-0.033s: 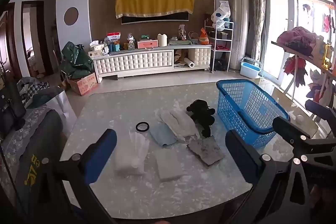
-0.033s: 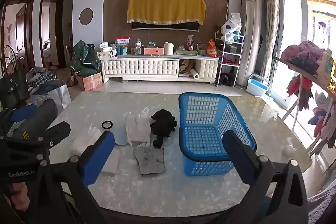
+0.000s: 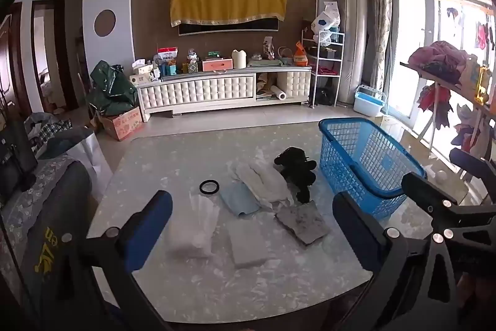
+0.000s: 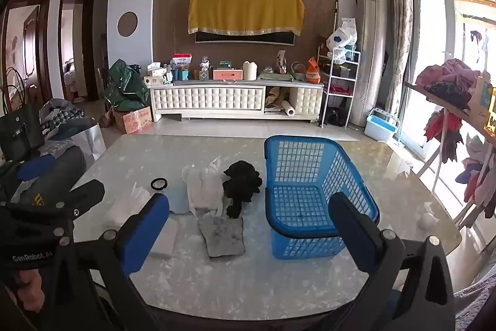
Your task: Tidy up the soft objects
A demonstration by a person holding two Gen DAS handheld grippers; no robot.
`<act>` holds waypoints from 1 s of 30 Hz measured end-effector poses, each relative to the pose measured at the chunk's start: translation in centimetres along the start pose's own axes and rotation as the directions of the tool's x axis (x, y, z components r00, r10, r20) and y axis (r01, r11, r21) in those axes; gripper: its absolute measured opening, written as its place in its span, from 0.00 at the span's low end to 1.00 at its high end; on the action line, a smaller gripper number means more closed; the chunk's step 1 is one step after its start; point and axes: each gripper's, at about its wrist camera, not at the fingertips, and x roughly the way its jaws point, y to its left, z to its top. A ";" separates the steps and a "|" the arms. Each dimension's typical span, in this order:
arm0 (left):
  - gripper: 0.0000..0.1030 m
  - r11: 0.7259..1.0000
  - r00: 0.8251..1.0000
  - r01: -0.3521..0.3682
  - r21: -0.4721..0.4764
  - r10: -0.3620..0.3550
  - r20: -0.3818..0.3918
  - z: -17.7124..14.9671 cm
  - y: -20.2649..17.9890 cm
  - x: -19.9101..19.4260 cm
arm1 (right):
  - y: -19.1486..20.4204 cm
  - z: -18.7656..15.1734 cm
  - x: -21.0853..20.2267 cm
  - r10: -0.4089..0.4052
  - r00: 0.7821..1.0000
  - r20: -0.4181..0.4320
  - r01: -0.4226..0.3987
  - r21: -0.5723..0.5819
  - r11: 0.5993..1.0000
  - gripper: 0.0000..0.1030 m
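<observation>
Several soft items lie on the marble table: a black plush toy, a white cloth, a light blue cloth, a grey rag, a pale folded cloth and a white crumpled bag. An empty blue basket stands to their right. My left gripper is open and empty above the near cloths. My right gripper is open and empty, near the grey rag and basket.
A black ring lies on the table left of the cloths. A sofa with bags is at the left. A TV cabinet stands across the floor. A clothes rack is at the right.
</observation>
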 end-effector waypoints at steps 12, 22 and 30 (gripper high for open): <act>1.00 0.999 0.999 0.037 -0.035 -0.038 -0.016 0.1 0.5 -0.1 | -0.5 0.0 -0.2 0.020 1.000 -0.012 -0.020 0.018 1.000 1.00; 1.00 0.998 0.999 0.039 -0.039 -0.040 -0.016 0.0 0.4 -0.2 | -0.5 -0.1 -0.6 0.036 0.999 -0.018 -0.035 0.012 0.999 1.00; 1.00 0.999 0.999 0.042 -0.035 -0.042 -0.016 0.0 0.3 -0.2 | -0.4 -0.1 -0.6 0.038 0.999 -0.022 -0.038 0.014 0.999 1.00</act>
